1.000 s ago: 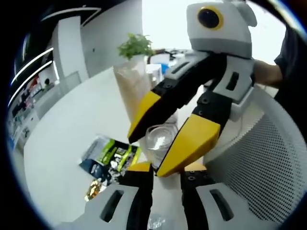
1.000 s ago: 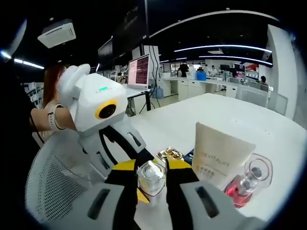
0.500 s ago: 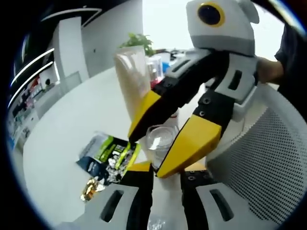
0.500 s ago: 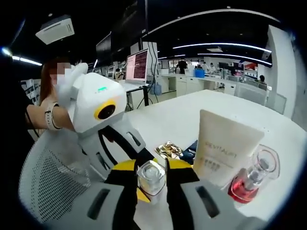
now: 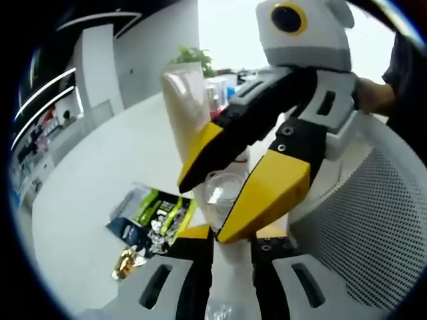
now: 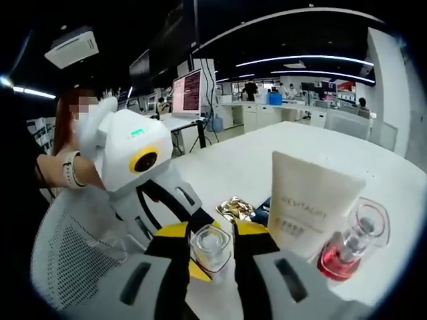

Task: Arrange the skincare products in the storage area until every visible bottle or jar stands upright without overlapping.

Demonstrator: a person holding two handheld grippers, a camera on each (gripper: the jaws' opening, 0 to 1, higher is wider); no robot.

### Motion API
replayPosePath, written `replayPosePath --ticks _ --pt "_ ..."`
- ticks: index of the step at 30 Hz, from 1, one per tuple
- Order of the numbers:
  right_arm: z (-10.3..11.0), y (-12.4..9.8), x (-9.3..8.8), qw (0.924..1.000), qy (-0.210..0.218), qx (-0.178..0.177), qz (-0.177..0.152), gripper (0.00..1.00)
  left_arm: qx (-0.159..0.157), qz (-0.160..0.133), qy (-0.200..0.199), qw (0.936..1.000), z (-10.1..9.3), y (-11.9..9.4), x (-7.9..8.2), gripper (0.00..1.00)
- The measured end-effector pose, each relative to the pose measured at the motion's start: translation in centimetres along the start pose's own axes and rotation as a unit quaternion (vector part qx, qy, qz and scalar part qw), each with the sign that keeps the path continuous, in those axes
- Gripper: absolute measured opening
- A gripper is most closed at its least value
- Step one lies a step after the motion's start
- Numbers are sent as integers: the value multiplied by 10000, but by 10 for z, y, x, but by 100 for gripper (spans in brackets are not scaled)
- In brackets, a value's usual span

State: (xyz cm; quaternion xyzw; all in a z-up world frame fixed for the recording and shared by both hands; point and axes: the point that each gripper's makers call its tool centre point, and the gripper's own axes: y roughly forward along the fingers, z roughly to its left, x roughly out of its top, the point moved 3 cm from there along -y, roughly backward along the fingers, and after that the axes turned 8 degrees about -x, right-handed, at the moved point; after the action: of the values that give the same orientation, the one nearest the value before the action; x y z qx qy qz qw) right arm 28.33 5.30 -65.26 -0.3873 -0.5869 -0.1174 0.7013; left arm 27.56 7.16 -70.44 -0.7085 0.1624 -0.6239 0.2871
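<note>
Between both tools, right [image 5: 230, 200] and left [image 6: 200, 257], sits one clear jar [image 6: 211, 248], each nipping it upright, likely for steadiness.

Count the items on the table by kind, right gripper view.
Clear glass jar: 1
White REVITALIFT tube: 1
Clear bottle of pink liquid: 1
Gold foil sachet: 1
Total: 4
A dark packet edge beside the tube is too hidden to count.
</note>
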Motion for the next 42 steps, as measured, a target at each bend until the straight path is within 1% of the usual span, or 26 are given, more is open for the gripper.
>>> replayPosePath --ticks 3,8,13,17,19,20,22,24,27,32,35,37,39,41,42 --pt "0 -1 2 10000 20 14 -7 26 18 17 4 10000 0 0 -1 18" --pt "3 -8 4 10000 -63 53 11 26 39 181 72 9998 1 1 -7 18" --pt "4 -20 6 9999 -87 51 -10 25 78 201 28 9998 2 0 -8 21" --pt "3 -31 5 9999 -146 -14 4 25 125 297 10 9995 3 0 -11 23" --pt "2 -36 5 9999 -138 -30 2 24 172 410 -7 9990 4 -1 -13 22" --pt "1 -40 4 9999 -123 -52 8 24 224 556 72 9982 4 -2 -15 23" --pt "2 -45 0 9999 -109 -31 76 23 215 696 107 9973 2 -3 -17 22" --pt "1 -49 -2 9998 -116 -55 126 23 224 714 111 9971 2 -4 -17 23" --pt "-3 -56 -8 9995 -165 -106 260 22 261 723 -37 9970 1 -7 -18 22" --pt "-11 -65 -18 9986 -220 -218 438 21 289 647 -528 9961 -2 -12 -17 20" --pt "-15 -69 -26 9977 -237 -192 610 21 313 645 -791 9943 -3 -13 -18 18" --pt "-19 -71 -31 9969 -274 -224 702 21 359 676 -1025 9918 -3 -12 -21 17" --pt "-21 -72 -35 9963 -240 -200 798 20 303 706 -1101 9909 -5 -11 -23 17" --pt "-25 -73 -38 9959 -230 -226 849 20 264 736 -1238 9892 -7 -9 -24 17" --pt "-27 -74 -42 9952 -224 -237 926 20 237 760 -1330 9879 -9 -8 -25 16"
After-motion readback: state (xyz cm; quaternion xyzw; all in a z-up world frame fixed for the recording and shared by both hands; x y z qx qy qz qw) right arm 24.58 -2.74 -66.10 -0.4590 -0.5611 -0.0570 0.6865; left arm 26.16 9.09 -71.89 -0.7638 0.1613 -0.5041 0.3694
